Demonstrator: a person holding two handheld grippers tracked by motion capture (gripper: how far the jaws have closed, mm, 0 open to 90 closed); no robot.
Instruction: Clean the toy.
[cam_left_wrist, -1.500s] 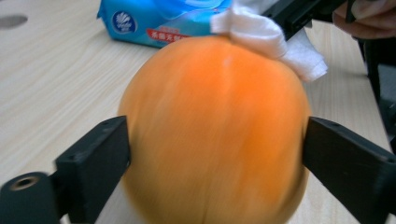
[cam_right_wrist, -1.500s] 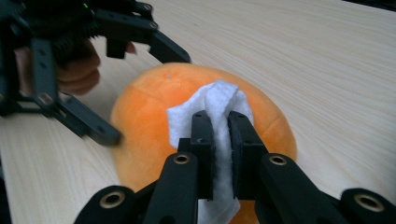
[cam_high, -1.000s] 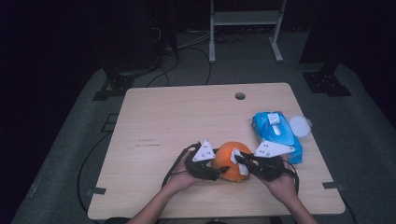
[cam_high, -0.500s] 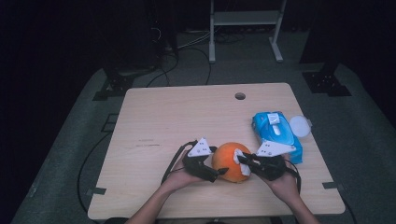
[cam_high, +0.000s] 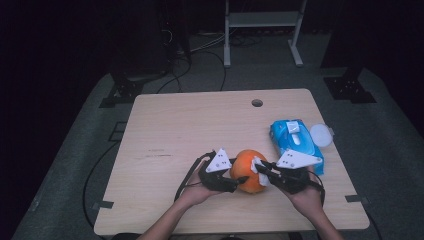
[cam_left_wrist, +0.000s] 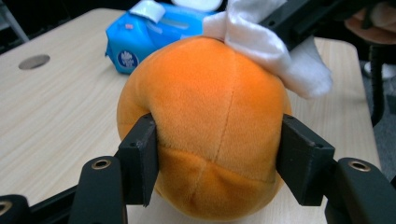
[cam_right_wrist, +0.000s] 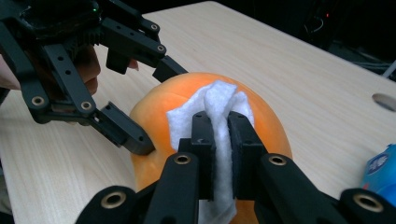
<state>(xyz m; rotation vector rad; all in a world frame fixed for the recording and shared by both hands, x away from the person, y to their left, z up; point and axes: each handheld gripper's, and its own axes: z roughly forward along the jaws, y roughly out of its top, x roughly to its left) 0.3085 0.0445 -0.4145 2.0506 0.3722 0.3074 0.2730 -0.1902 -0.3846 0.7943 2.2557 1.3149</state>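
Note:
An orange plush ball (cam_high: 247, 170) rests on the wooden table (cam_high: 190, 130) near its front edge. My left gripper (cam_high: 237, 178) comes at it from the left. In the left gripper view its jaws (cam_left_wrist: 219, 161) have just been closing, and both pads now press into the ball's (cam_left_wrist: 210, 116) sides. My right gripper (cam_high: 261, 168) reaches in from the right, shut on a white wipe (cam_high: 257, 164). In the right gripper view the wipe (cam_right_wrist: 217, 100) is pinched between the jaws (cam_right_wrist: 219, 128) and lies against the top of the ball (cam_right_wrist: 271, 121).
A blue pack of wipes (cam_high: 295, 142) lies to the right of the ball, with a round white lid (cam_high: 320, 135) beside it. A cable hole (cam_high: 257, 103) sits near the table's far edge. Dark floor, cables and a metal stand surround the table.
The left gripper drew slightly back to the left half a second ago and is now against the ball again, clamped on it. The right gripper with the wipe has stayed put.

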